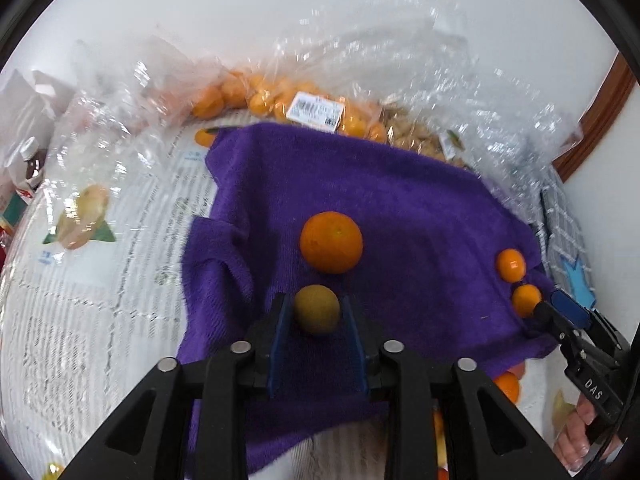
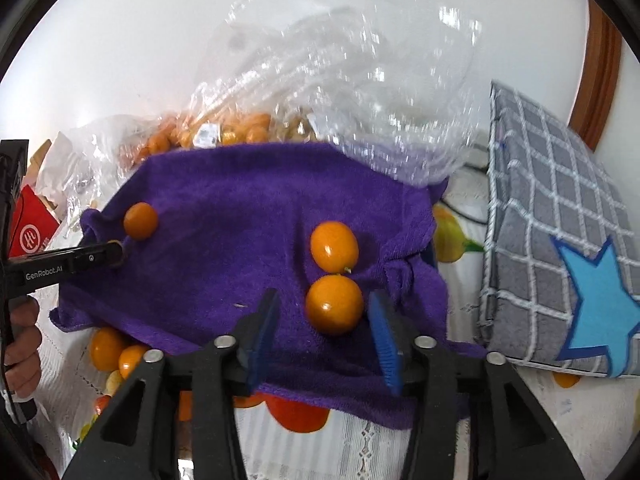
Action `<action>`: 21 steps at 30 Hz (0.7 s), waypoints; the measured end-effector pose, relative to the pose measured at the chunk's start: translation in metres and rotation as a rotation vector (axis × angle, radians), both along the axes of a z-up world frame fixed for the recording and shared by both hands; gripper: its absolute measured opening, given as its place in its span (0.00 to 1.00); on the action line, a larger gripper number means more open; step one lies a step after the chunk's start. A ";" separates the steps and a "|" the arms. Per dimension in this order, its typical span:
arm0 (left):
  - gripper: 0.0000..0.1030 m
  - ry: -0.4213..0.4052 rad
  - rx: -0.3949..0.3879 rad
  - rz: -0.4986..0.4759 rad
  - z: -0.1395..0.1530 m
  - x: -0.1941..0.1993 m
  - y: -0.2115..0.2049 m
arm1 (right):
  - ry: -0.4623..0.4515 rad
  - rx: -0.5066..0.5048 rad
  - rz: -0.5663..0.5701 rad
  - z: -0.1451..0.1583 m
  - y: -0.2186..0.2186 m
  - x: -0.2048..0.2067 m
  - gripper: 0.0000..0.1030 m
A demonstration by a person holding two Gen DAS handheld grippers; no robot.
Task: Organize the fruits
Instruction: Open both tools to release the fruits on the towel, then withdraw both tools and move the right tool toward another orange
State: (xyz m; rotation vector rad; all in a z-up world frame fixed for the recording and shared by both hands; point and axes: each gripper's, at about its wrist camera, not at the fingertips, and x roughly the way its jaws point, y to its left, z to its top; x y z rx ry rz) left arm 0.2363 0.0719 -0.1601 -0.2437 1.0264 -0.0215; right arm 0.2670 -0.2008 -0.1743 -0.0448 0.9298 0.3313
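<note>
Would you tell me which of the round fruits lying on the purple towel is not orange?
The dull yellow-brown round fruit between the left claw's blue pads; the other three on the towel are bright orange.

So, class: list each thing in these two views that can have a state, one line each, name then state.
left gripper: fingers open around the brown fruit, not clearly pressing.
brown fruit: resting on the purple towel.
right gripper: fingers open, gaps either side of the near kumquat.
large orange: loose on towel.
fruit bag: lying behind towel.
</note>
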 end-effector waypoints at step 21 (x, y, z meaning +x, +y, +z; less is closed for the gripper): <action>0.34 -0.147 -0.009 -0.001 0.068 -0.087 0.011 | -0.142 -0.009 -0.081 0.069 -0.015 -0.071 0.79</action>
